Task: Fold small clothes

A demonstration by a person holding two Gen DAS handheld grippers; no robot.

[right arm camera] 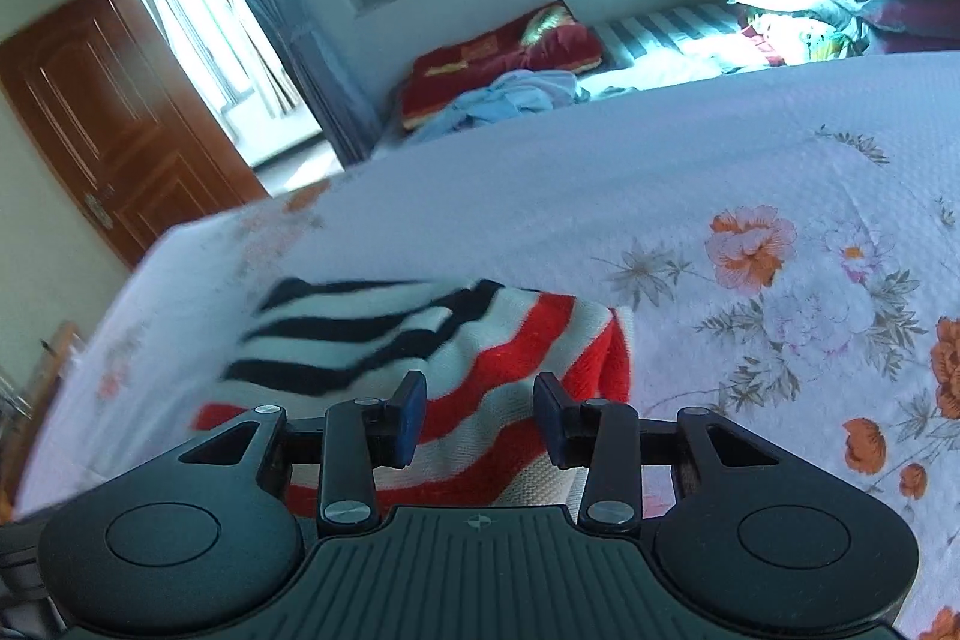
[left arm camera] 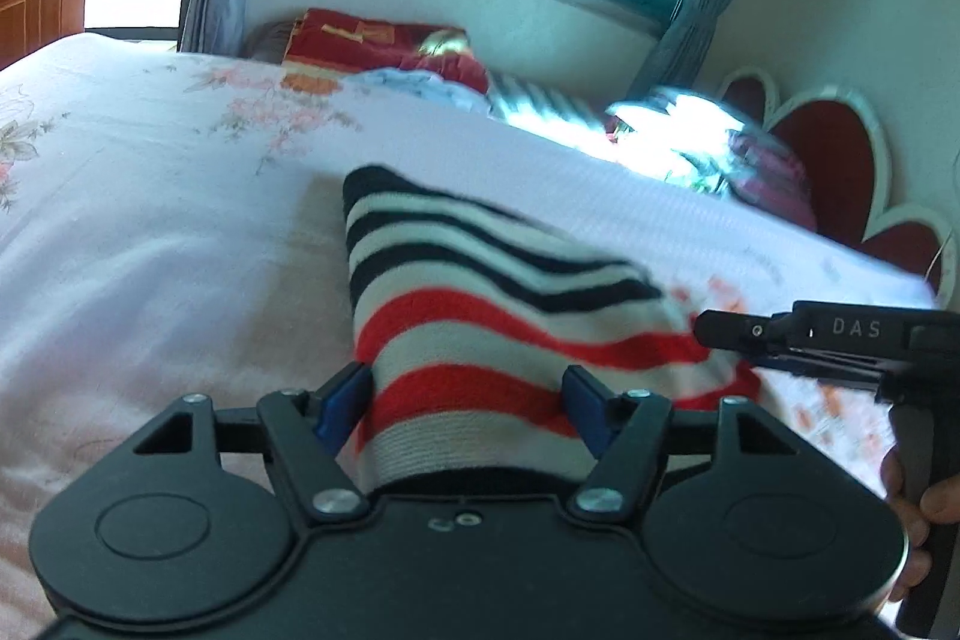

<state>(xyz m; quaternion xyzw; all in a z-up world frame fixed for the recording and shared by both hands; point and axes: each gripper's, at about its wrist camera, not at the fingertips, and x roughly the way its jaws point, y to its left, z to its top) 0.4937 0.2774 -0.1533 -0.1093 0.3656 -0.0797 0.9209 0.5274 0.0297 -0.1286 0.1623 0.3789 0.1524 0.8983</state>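
A small knitted garment (left arm camera: 480, 304) with black, white and red stripes lies folded on the flowered bedsheet (left arm camera: 150, 232). My left gripper (left arm camera: 465, 406) stands wide over its near end. The red-striped part lies between the blue pads (left arm camera: 345, 400), which do not squeeze it. My right gripper (left arm camera: 723, 343), held in a person's hand (left arm camera: 906, 484), reaches in from the right with its tips at the garment's right edge. In the right wrist view that gripper (right arm camera: 480, 421) is partly apart above the garment (right arm camera: 420, 340), and nothing is pinched between its pads (right arm camera: 411, 415).
Red blankets (left arm camera: 384, 40), a pale blue cloth (right arm camera: 510, 100) and pillows (left arm camera: 678, 124) are heaped along the far side by the window. A red scalloped headboard (left arm camera: 840, 148) stands on the right. A wooden door (right arm camera: 120, 130) is open on the left. Flowered sheet (right arm camera: 750, 196) stretches to the right.
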